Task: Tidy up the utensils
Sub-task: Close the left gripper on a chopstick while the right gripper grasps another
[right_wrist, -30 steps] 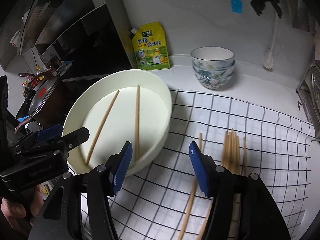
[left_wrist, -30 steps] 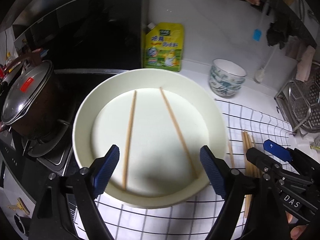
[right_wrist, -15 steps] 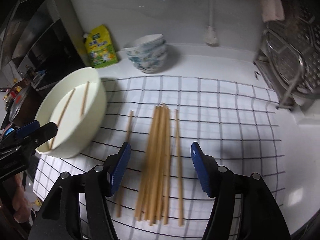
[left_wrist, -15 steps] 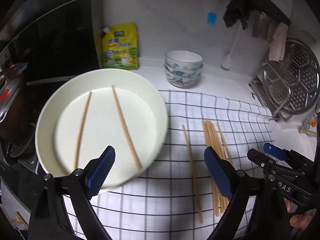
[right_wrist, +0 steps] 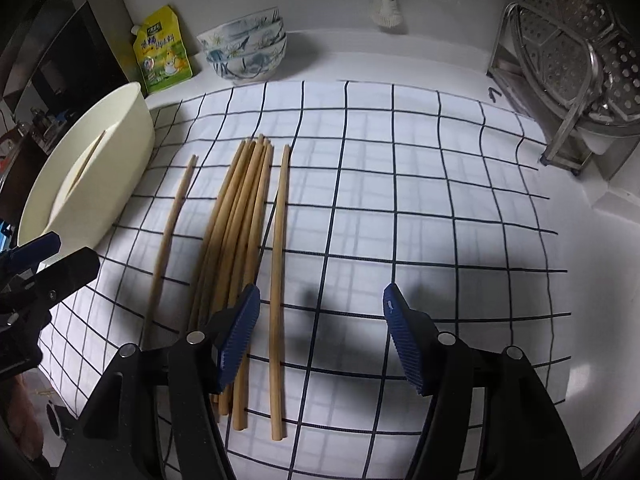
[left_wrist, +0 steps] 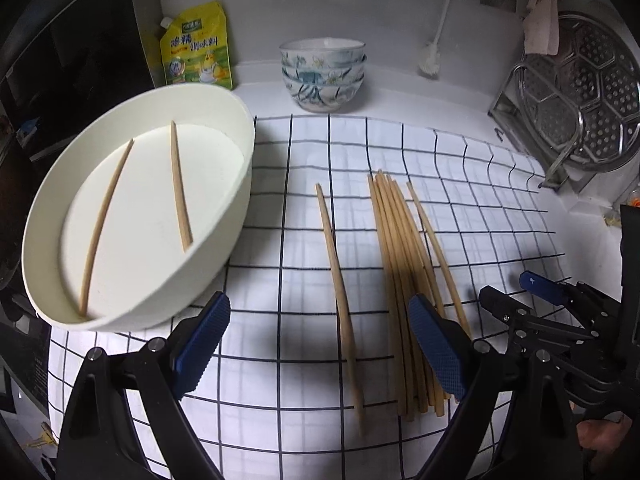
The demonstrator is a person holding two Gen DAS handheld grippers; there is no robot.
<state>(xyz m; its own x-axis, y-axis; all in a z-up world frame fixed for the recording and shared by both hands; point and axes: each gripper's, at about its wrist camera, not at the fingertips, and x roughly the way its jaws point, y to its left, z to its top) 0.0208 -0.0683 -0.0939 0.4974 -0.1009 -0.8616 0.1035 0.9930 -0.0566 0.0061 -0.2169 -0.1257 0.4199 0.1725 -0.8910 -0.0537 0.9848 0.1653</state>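
Both grippers, left [left_wrist: 320, 344] and right [right_wrist: 320, 336], hang spread and empty over loose chopsticks [right_wrist: 236, 216] on the checked cloth [right_wrist: 440, 200]; closing unaligned could pinch several or roll 1 away.

Black left gripper [left_wrist: 320, 350]; ribbed blue pads [left_wrist: 202, 344]; silver screws

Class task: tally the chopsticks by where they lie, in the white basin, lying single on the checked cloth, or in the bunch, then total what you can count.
In the white basin: 2
Single on the checked cloth: 2
In the bunch: overlapping, cannot tell
Total countable: 4
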